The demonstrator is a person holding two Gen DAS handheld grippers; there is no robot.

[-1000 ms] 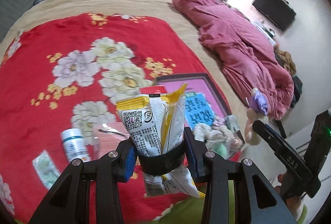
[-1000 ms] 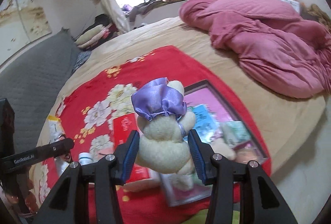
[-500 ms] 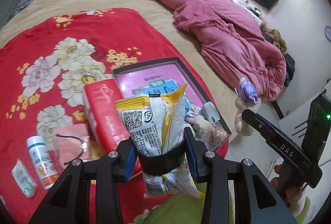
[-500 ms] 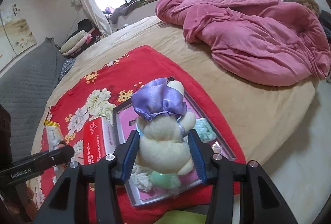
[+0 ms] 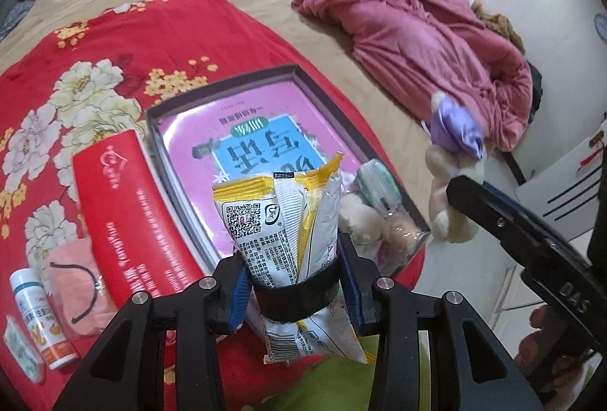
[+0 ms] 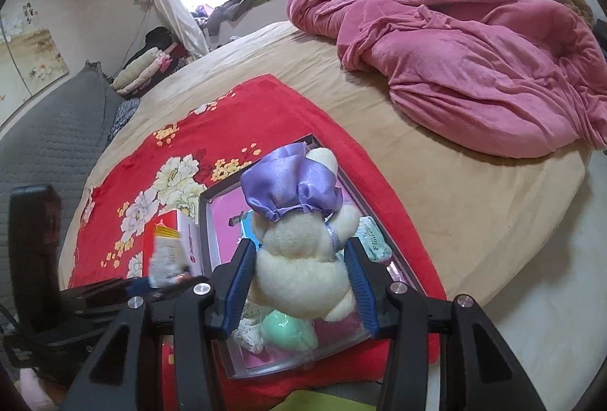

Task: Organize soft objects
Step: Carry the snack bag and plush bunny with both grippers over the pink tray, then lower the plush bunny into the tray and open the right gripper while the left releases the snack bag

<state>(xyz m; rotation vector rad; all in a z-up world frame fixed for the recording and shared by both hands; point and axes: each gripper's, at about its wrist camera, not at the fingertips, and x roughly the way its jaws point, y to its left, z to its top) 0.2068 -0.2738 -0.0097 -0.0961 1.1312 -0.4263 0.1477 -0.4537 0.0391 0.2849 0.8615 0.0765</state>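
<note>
- Above a red floral blanket (image 5: 159,32) on a bed, two hand-held grippers hang side by side.
- Left gripper (image 5: 294,284): its blue-padded fingers (image 5: 239,287) pinch a yellow and white snack packet (image 5: 280,221), held upright over the near edge of a dark tray (image 5: 182,104).
- Right gripper (image 6: 301,270): fingers pinch a cream plush bear (image 6: 299,259) in a purple satin bonnet, held above the tray's near end.
- Tray: rests on the blanket and holds a pink book (image 5: 235,123), a green tissue pack (image 5: 377,179) and bagged soft toys (image 6: 288,331).
- Left of the tray lie a red box (image 5: 129,217), touching its side, a pink mask (image 5: 77,282) and a white bottle (image 5: 40,316).
- A pink duvet (image 6: 474,66) is heaped farther back.
</note>
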